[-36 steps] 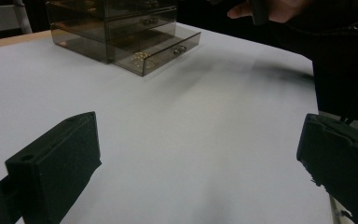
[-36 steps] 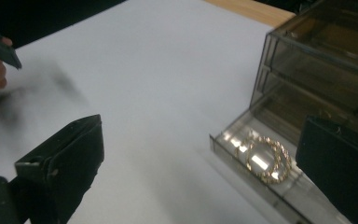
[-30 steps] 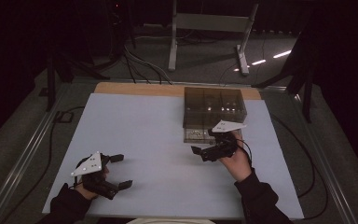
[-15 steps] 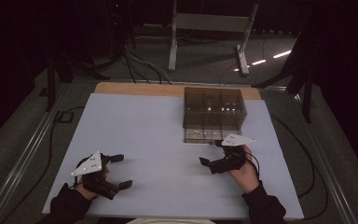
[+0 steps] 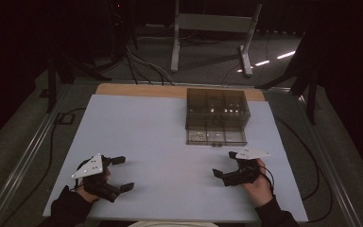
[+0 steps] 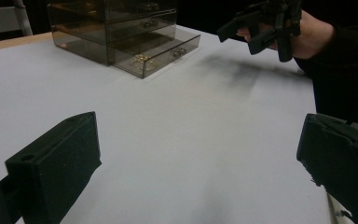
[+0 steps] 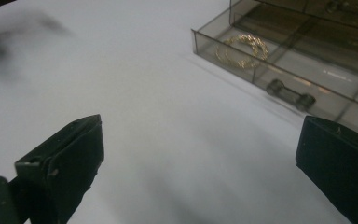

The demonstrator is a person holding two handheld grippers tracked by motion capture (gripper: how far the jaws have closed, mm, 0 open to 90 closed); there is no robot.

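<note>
Dark room all around, and a pale table [image 5: 160,137] lit in the middle of it. From the high view, a smoky clear drawer box [image 5: 217,113] sits toward the far edge, its bottom drawer [image 5: 216,137] pulled out toward the person. The right gripper [image 5: 226,166] hovers just short of that drawer, jaws apart, holding nothing. The left gripper [image 5: 122,174] waits well away from the box, near the front edge, jaws spread too.

Over to the left gripper view: both black jaws wide apart above bare table, the drawer box [image 6: 112,32] far ahead, something gold, a chain [image 6: 141,59] by the look of it, glinting in the open drawer, and the right gripper [image 6: 256,29] in the air beyond.

Right gripper view now: jaws wide, the drawer [image 7: 279,65] just ahead, the gold chain [image 7: 242,49] coiled in its end compartment, the handle [image 7: 291,94] on the front.

My read: the drawer is the job. To shut it well, push squarely at the handle so it slides straight. If the chain is the target, come down over the coil and pinch several loops.
</note>
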